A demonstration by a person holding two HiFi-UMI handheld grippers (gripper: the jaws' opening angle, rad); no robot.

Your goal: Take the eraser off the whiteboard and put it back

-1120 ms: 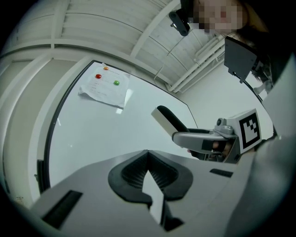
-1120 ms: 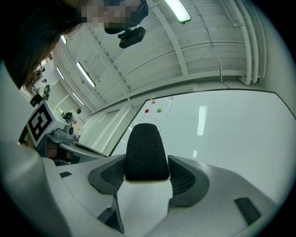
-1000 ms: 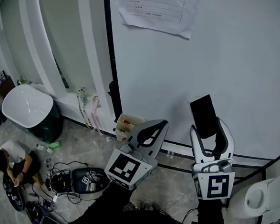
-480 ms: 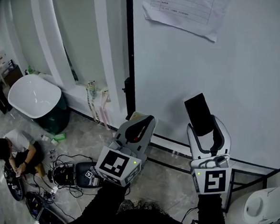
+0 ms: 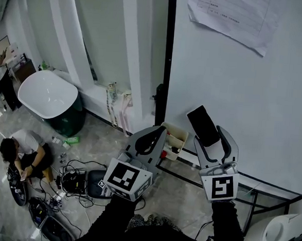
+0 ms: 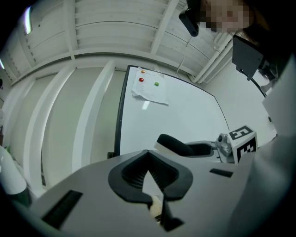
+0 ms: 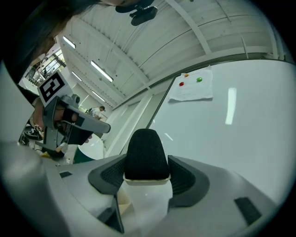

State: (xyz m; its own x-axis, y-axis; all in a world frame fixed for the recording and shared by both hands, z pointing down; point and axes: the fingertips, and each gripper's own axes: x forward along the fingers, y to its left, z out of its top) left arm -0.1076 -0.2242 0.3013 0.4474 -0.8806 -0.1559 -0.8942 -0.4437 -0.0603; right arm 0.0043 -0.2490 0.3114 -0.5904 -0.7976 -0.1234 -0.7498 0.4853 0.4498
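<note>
The eraser (image 5: 203, 125), a white block with a black felt face, sits between the jaws of my right gripper (image 5: 211, 137). That gripper is shut on it in front of the lower left part of the whiteboard (image 5: 246, 88). The right gripper view shows the eraser (image 7: 144, 155) standing up from the right gripper (image 7: 145, 169), felt end toward the whiteboard (image 7: 240, 134). I cannot tell whether the felt touches the board. My left gripper (image 5: 159, 131) is shut and empty, beside the board's black left edge. The left gripper view shows the left gripper (image 6: 148, 155) with the eraser (image 6: 173, 144) to its right.
A paper sheet (image 5: 230, 17) hangs high on the board. A small box (image 5: 173, 139) sits at the board's foot, above the stand frame (image 5: 249, 186). On the floor to the left are a white tub (image 5: 47, 94), a crouching person (image 5: 19, 154) and cables (image 5: 79, 182).
Both grippers have shifted left along the whiteboard toward its left edge, the right one a little lower. The eraser stays in the right gripper. The left gripper stays shut.
</note>
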